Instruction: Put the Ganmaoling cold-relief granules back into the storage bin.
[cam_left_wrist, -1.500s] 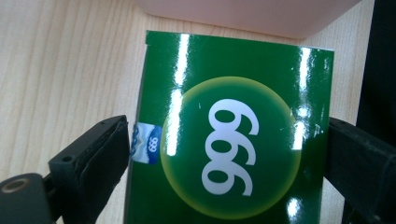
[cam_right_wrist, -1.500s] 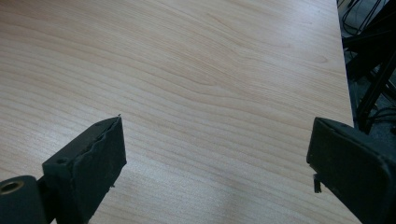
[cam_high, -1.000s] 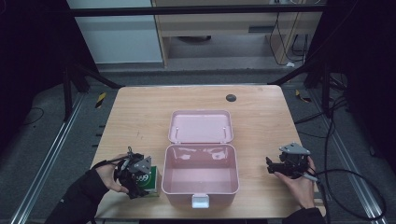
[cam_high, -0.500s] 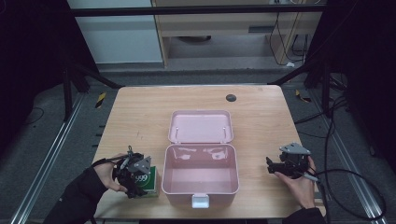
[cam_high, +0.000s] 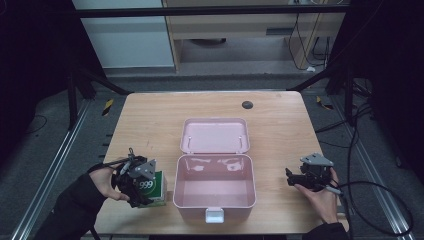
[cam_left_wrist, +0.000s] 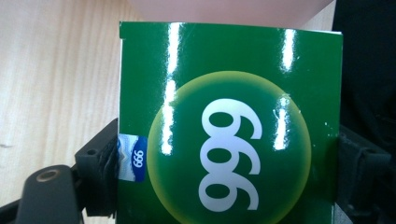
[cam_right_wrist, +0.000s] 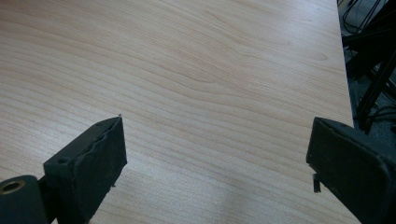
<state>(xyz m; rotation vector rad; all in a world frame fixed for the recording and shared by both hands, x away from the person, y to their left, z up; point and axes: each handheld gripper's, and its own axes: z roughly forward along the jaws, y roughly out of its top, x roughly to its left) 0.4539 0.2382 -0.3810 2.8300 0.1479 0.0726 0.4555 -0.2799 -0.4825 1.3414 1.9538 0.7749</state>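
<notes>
A green carton (cam_left_wrist: 229, 121) printed with a white "999" in a yellow-edged circle stands on the wooden table (cam_high: 150, 125), just left of an open pink box (cam_high: 176, 192). My left gripper (cam_high: 149, 191) is shut on it, one black jaw pressed against each side. The pink box's lid (cam_high: 215, 136) lies folded back flat behind it, and the inside looks bare. My right gripper (cam_high: 290, 176) rests low on the table to the right of the box, pointing toward it. In the right gripper view, this gripper (cam_right_wrist: 217, 158) stands wide open over bare wood.
A small dark round disc (cam_high: 247, 104) sits near the table's far edge. A white latch (cam_high: 216, 215) sticks out of the pink box's front wall. Cables trail on the floor right of the table, and a metal rail runs along the left.
</notes>
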